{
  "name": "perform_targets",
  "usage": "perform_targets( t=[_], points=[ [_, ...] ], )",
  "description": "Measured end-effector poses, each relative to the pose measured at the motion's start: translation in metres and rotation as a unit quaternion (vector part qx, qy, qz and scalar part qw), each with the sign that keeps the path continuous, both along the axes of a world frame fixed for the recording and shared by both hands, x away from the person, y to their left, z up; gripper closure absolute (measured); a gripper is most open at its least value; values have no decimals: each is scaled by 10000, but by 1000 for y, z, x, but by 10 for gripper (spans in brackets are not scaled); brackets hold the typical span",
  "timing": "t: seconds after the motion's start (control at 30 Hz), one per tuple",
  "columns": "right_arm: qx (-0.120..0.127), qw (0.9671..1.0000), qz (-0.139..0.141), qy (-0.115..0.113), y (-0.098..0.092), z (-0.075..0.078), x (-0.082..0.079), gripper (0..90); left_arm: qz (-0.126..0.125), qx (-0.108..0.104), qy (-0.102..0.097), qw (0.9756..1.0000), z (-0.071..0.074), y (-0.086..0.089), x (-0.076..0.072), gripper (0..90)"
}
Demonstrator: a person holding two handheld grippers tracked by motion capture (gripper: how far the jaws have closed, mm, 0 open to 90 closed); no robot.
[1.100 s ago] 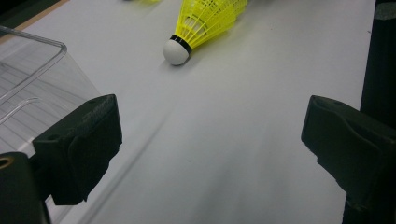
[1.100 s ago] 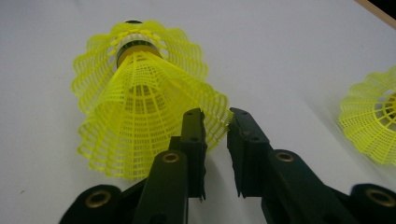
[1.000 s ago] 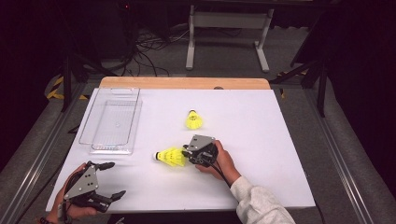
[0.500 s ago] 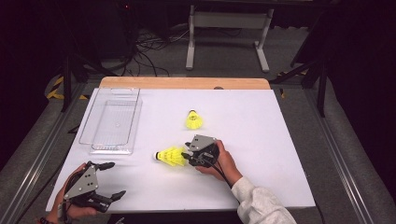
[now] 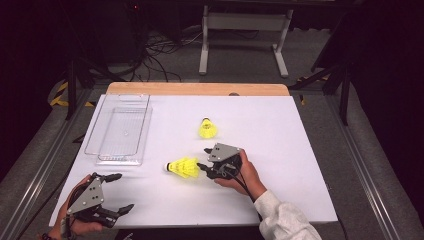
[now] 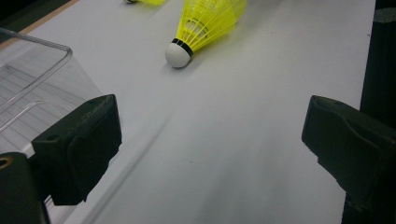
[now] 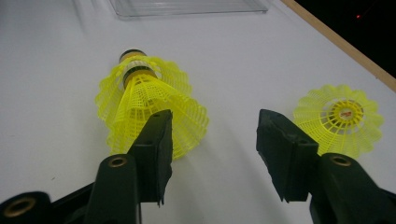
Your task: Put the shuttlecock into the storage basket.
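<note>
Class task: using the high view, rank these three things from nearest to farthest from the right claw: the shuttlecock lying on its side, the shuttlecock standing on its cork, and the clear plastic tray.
Measured from the right claw:
1. Lying shuttlecock: just left of the claw tips, skirt end toward them.
2. Standing shuttlecock: farther back, near the table's middle.
3. Clear plastic tray: far left side of the table.
</note>
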State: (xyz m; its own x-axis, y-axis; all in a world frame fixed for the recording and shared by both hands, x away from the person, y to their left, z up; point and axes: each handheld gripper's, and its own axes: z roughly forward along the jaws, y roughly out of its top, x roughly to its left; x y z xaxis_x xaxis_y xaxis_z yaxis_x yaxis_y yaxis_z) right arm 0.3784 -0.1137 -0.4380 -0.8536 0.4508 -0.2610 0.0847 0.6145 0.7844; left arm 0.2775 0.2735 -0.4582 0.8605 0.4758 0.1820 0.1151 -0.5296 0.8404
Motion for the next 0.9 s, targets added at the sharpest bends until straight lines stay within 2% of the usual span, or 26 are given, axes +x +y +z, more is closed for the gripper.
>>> perform_targets(
  t=[0.57, 0.8, 0.9],
  points=[
    [165, 9995, -102, -232, -13, 15, -8, 404, 1, -23, -40, 10000, 1, 0, -1, 61],
    [259, 9982, -380, -380, -19, 19, -4, 348, 8, -23, -30, 10000, 0, 0, -1, 61],
    [322, 9965, -630, -442, -21, 20, 2, 296, 8, -28, -19, 10000, 0, 0, -1, 61]
  ],
)
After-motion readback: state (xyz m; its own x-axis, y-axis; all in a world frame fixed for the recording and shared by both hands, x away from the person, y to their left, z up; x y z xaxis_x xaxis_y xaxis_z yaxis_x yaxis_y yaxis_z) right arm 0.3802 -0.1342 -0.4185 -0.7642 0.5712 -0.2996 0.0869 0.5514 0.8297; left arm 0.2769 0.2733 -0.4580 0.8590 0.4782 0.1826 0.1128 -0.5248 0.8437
